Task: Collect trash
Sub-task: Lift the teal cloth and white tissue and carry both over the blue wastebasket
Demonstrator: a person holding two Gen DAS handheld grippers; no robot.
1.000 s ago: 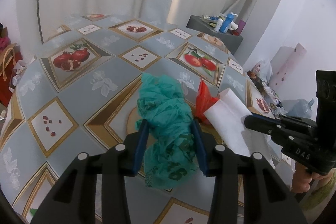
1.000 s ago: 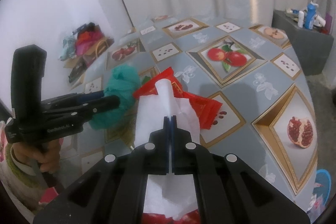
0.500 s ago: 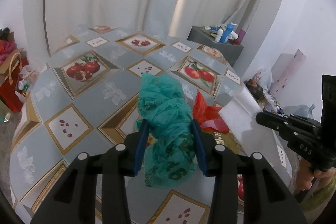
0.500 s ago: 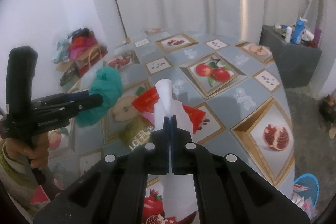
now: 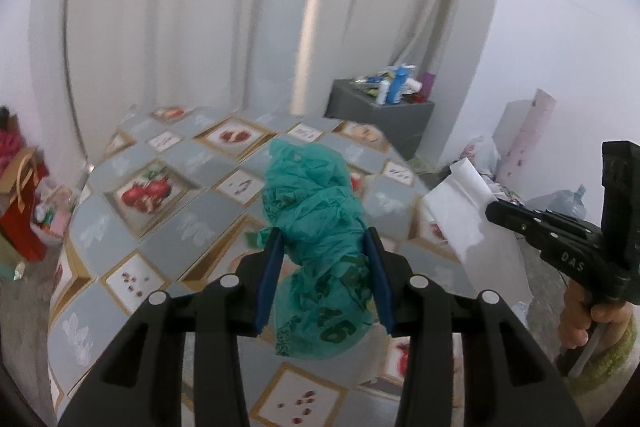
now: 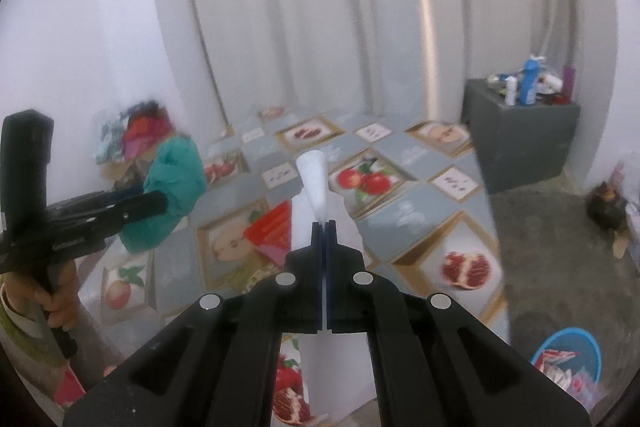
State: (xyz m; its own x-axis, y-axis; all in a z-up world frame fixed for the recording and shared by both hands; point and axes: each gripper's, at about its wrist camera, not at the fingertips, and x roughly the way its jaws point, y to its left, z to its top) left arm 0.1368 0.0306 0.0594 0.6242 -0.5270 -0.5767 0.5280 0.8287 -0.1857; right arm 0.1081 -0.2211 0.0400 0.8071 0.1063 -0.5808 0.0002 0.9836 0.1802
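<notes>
My left gripper [image 5: 322, 247] is shut on a crumpled teal plastic bag [image 5: 316, 203] and holds it up above the table; the bag also shows at the left of the right wrist view [image 6: 172, 183]. My right gripper [image 6: 324, 225] is shut on a white paper napkin [image 6: 316, 183], lifted off the table; the napkin hangs at the right of the left wrist view [image 5: 460, 211]. A red wrapper [image 6: 272, 227] lies on the fruit-pattern tablecloth [image 6: 416, 215] below.
A blue bin [image 6: 568, 359] holding wrappers stands on the floor at the right. A grey cabinet [image 6: 520, 139] with bottles stands behind the table. Bags and clothes [image 5: 24, 195] pile at the left wall. White curtains hang behind.
Both grippers have risen well above the table with their loads. The napkin has come off the red wrapper, which stays on the table.
</notes>
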